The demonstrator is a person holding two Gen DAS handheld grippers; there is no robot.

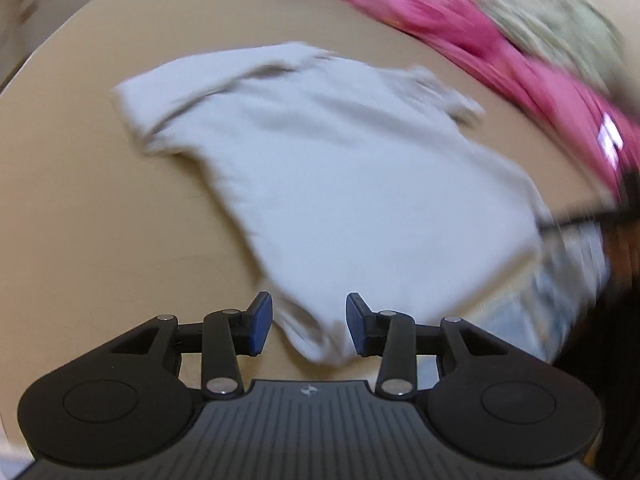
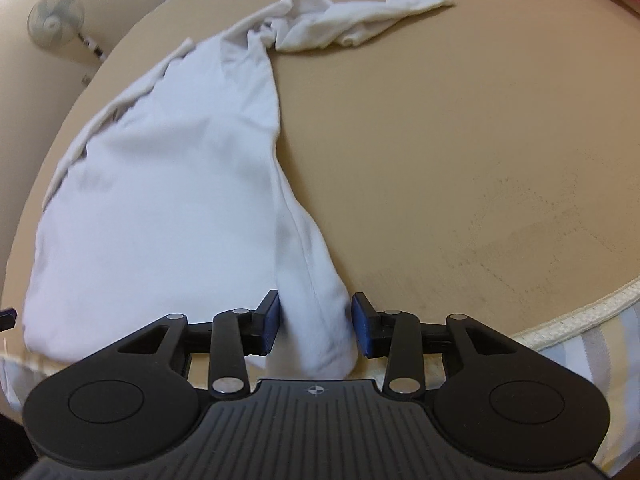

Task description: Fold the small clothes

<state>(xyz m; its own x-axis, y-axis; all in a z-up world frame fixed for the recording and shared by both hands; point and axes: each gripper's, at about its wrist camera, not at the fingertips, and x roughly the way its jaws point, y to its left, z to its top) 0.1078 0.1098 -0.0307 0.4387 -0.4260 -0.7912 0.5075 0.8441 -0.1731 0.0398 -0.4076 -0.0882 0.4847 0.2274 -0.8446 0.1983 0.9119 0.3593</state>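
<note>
White T-shirt flat on tan bed. Left tool and right tool both spread, straddling hem corners. Grasp step; next, pinch both corners, then lift and fold.

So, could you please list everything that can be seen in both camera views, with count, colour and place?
white T-shirt: one, white, spread on the tan surface; its near hem corners lie between the fingers of each gripper.
pink cloth: one, pink, far right edge of the surface, blurred.
pale patterned cloth: one, greenish-beige, behind the pink cloth, too blurred to identify.
tan surface: one, tan, under everything, with a white piped edge at the near side.
fan: one, white, on the wall at far left.
striped fabric: one, pale blue and yellow stripes, below the surface edge.
left gripper: one, black with blue pads, open around a shirt corner.
right gripper: one, black with blue pads, open around a shirt corner.
</note>
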